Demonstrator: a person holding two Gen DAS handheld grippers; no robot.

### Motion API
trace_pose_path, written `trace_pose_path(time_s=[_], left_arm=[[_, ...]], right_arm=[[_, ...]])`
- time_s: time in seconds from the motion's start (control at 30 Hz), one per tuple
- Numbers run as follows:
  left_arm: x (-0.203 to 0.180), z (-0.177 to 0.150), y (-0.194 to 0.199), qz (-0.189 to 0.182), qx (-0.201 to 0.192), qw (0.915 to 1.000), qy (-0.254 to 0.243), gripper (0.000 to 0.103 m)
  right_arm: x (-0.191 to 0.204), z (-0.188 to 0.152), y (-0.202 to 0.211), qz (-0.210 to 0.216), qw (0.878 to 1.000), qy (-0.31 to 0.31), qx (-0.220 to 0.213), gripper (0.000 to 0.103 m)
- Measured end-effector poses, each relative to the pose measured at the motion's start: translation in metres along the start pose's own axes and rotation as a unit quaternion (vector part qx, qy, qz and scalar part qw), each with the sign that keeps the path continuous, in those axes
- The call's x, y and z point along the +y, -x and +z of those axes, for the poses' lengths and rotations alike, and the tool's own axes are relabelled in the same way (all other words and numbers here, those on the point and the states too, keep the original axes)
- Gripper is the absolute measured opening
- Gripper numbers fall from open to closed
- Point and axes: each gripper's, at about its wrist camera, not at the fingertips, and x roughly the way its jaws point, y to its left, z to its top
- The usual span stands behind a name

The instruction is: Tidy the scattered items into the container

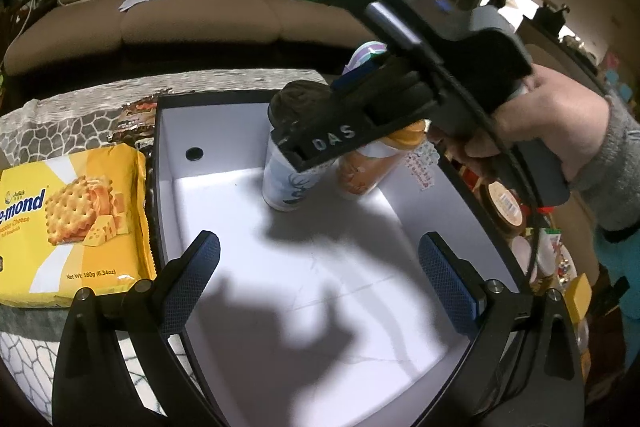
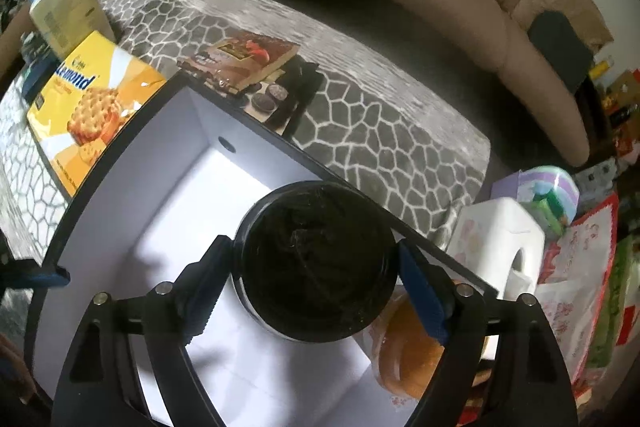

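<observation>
The left gripper's (image 1: 318,273) two blue-padded fingers (image 1: 192,273) stand wide apart with nothing between them, hanging over the white floor of the black-walled container (image 1: 158,163). Left of that box on the patterned table cover (image 2: 372,119) lies the yellow cracker pack (image 1: 68,227), just beside the wall, with a dark biscuit box (image 2: 248,61) beyond the far wall. Inside, toward the far right corner, a cup with a black lid (image 2: 316,261) stands upright, and an orange-topped jar (image 2: 404,351) leans just beside it. The right gripper (image 2: 310,287), held by a hand (image 1: 532,131) in a grey sleeve, has its fingers on either side of the cup's lid; whether the pads press it or merely flank it I cannot tell. Right of the container sit more jars and packets (image 1: 504,207), too cluttered to sort out
</observation>
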Motion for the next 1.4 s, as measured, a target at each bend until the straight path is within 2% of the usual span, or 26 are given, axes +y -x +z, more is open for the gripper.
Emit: trace_pose_path(time_s=[0.1, 0.13, 0.2, 0.27, 0.33, 0.53, 0.63, 0.67, 0.7, 0.87, 1.1, 1.4], left_arm=[[-0.001, 0.001, -0.001, 0.000, -0.002, 1.0000, -0.002, 0.100], [-0.002, 0.001, -0.001, 0.000, -0.002, 1.0000, -0.002, 0.100], [-0.002, 0.001, -0.001, -0.001, -0.002, 1.0000, 0.000, 0.100], [-0.003, 0.001, -0.002, -0.003, -0.001, 1.0000, 0.000, 0.100], [-0.005, 0.000, -0.003, -0.003, -0.001, 1.0000, -0.003, 0.100], [-0.008, -0.002, -0.005, -0.002, 0.001, 1.0000, -0.009, 0.100], [-0.007, -0.002, -0.006, -0.003, 0.002, 1.0000, -0.005, 0.100], [-0.006, -0.002, -0.006, -0.003, 0.003, 1.0000, -0.004, 0.100], [-0.006, -0.002, -0.007, -0.004, 0.004, 1.0000, -0.003, 0.100], [-0.003, -0.003, -0.008, -0.006, 0.006, 1.0000, 0.004, 0.100], [-0.005, -0.004, -0.007, -0.004, 0.006, 1.0000, 0.001, 0.100], [-0.004, -0.004, -0.007, -0.006, 0.007, 0.9999, 0.006, 0.100]], right_arm=[[-0.008, -0.006, 0.030, 0.005, 0.999, -0.003, -0.046, 0.089], [-0.017, -0.009, 0.039, -0.005, 0.998, -0.014, -0.059, 0.092], [-0.040, -0.016, 0.048, -0.022, 0.997, -0.046, -0.065, 0.094], [-0.066, -0.028, 0.051, -0.014, 0.994, -0.088, -0.065, 0.094], [-0.078, -0.040, 0.048, -0.017, 0.993, -0.100, -0.060, 0.094], [-0.069, -0.060, 0.021, -0.011, 0.998, -0.056, -0.031, 0.094], [-0.071, -0.067, 0.004, -0.029, 0.998, -0.049, -0.009, 0.094], [-0.072, -0.069, 0.002, -0.025, 0.998, -0.053, -0.010, 0.091], [-0.074, -0.070, 0.000, -0.021, 0.998, -0.058, -0.013, 0.085], [-0.074, -0.073, 0.002, -0.028, 0.996, -0.067, -0.048, 0.083], [-0.063, -0.074, 0.003, -0.066, 0.992, -0.060, -0.088, 0.082], [-0.049, -0.078, -0.001, -0.119, 0.985, -0.023, -0.119, 0.083]])
